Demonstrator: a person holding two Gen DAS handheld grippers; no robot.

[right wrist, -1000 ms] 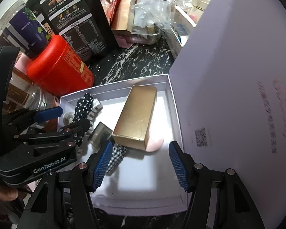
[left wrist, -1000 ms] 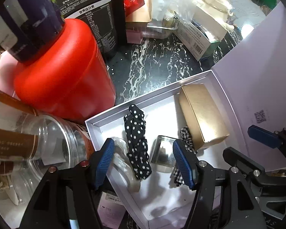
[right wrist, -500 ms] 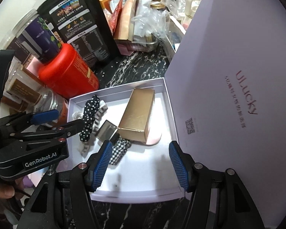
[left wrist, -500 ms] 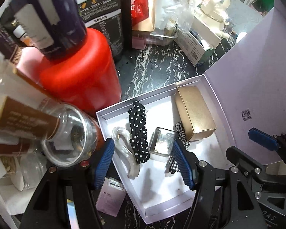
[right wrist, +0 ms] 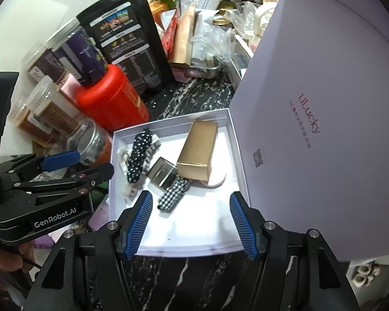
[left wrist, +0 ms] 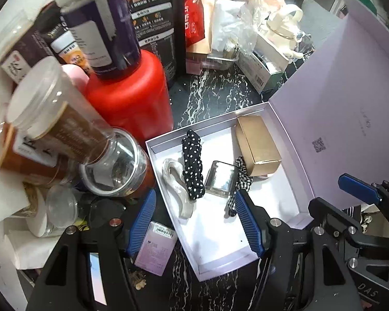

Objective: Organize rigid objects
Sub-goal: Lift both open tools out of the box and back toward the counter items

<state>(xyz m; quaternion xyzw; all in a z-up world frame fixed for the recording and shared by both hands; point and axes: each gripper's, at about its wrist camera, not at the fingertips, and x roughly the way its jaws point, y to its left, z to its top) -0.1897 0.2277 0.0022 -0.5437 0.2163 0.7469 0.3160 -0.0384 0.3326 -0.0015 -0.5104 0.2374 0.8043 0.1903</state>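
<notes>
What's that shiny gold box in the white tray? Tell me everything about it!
The gold box is a long, plain carton that looks like shiny metallic card, shut, with no print showing. It lies flat in the white tray, near the raised lid. Its near end rests on a pink round thing and touches the checked scrunchie.

Gold box [right wrist: 198,150], polka-dot scrunchie [right wrist: 138,155] and checked scrunchie [right wrist: 173,193] in white tray [right wrist: 232,140], lid [right wrist: 324,119] upright alongside.

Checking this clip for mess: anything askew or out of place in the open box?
Yes. The gold box lies diagonally, resting partly on a pink round item and the checked scrunchie. Beside the box, a clear jar lies tipped over.
</notes>
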